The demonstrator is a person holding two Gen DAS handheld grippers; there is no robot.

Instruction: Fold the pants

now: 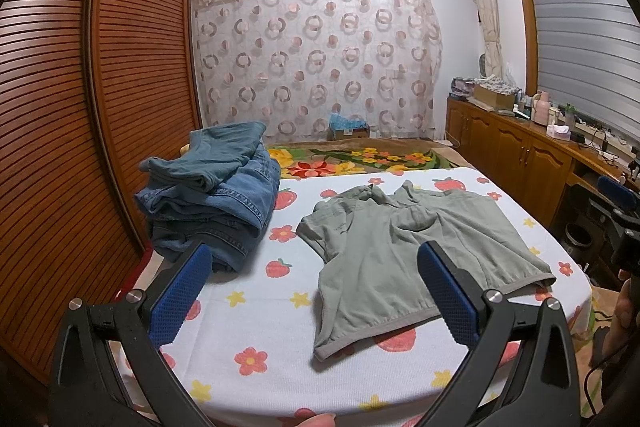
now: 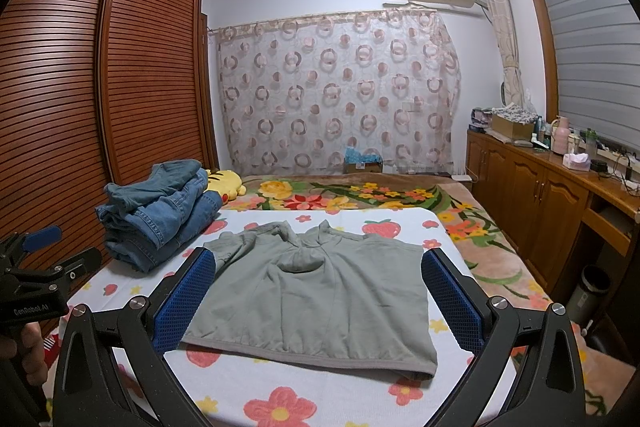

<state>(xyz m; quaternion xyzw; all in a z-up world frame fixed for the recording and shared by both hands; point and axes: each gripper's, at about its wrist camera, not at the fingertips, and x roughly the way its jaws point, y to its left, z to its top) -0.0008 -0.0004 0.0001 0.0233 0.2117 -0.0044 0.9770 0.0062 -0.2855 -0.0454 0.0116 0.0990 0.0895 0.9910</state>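
A grey-green garment (image 1: 400, 259) lies spread out on the flower-and-strawberry sheet (image 1: 248, 311), its hemmed edge toward me and its far end bunched into folds. In the right wrist view the same garment (image 2: 320, 299) sits centred between the blue pads. My left gripper (image 1: 314, 253) hovers open above the garment's near left part and holds nothing. My right gripper (image 2: 318, 259) also stands open and empty, above the garment's near edge. The left gripper's body (image 2: 40, 267) shows at the left rim of the right wrist view.
A stack of folded jeans (image 1: 216, 195) (image 2: 160, 211) rests on the bed's left side by the slatted wardrobe (image 1: 132, 67). A yellow plush toy (image 2: 226, 183) and a floral blanket (image 2: 360, 195) lie beyond. A wooden cabinet (image 2: 540, 195) and a bin (image 2: 592, 291) stand at the right.
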